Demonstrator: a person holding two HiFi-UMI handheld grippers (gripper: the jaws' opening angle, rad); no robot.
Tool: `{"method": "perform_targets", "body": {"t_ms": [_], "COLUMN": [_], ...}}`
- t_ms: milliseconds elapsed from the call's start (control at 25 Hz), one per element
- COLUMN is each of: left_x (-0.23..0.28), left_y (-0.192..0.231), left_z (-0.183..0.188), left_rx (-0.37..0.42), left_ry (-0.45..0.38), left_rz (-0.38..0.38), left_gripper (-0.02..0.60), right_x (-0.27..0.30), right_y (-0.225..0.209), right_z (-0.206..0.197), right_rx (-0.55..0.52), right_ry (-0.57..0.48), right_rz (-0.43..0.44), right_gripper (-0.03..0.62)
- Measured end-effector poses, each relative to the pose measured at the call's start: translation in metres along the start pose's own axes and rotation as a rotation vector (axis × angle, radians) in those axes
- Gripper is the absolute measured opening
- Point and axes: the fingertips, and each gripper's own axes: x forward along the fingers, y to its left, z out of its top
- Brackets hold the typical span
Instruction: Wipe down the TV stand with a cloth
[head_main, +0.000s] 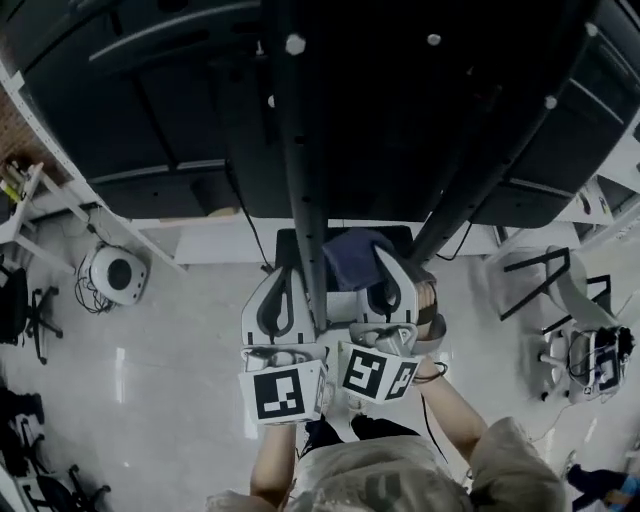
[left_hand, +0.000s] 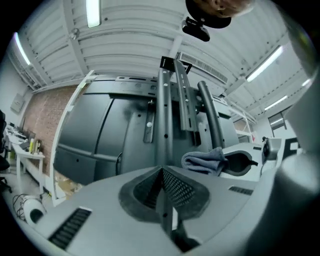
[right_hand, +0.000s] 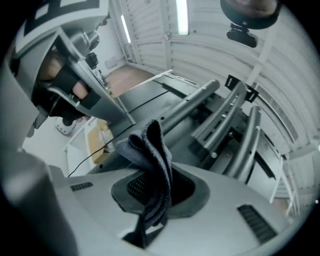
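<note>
Grey-blue cloth (head_main: 352, 256) is held pinched in the right gripper (head_main: 388, 262). In the right gripper view its jaws are seen closed on a fold, w/ the rest bunched above the pads and a short tail hanging below. The left gripper (head_main: 283, 275) is carried just beside the right one, jaws pressed together w/ nothing btwn them, as the left gripper view shows. Both are pointed at the TV stand (head_main: 300, 150). Its dark post runs up the middle of the head view, btwn the two grippers at its lower end, and a slanted strut (head_main: 480, 170) is seen to the right. The cloth is placed just right of the post, low down, near the foot of the stand. Contact w/ the metal can't be confirmed; in the left gripper view the cloth looks apart from the posts behind it. Step in hand, as judged: the cloth has been gripped and brought up to the stand, and a wiping pass is at or just short of its start. No wiped vs. unwiped area can be told, so progress is taken as early. Next move, prob.: the bunched part is to be pressed onto the post and drawn along its length, then the strut. Grip must be kept firm so the fold isn't dragged out by friction, and the bare jaw tips kept off the metal. The left gripper isn't needed for this and can be kept clear.
</note>
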Motion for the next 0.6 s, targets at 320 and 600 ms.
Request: {"method": "perform_targets", "body": {"t_ms": [320,600], "left_x": [0.037,0.047], "left_y": [-0.086,-0.146], "left_z": [0.098,0.146], "left_rx": [0.037,0.039], "left_ry": [-0.153,-0.233], "left_rz": [-0.193,-0.292], "left_gripper": [0.015,0.015], "right_x": [-0.029,-0.070], "right_y": [-0.152,-0.228], "right_z": [0.029,0.021], "right_rx": [0.315,0.629], "right_ry": [-0.077,-0.181], "right_rz": [-0.194,-0.280], "right_gripper": [0.057,0.057]}}
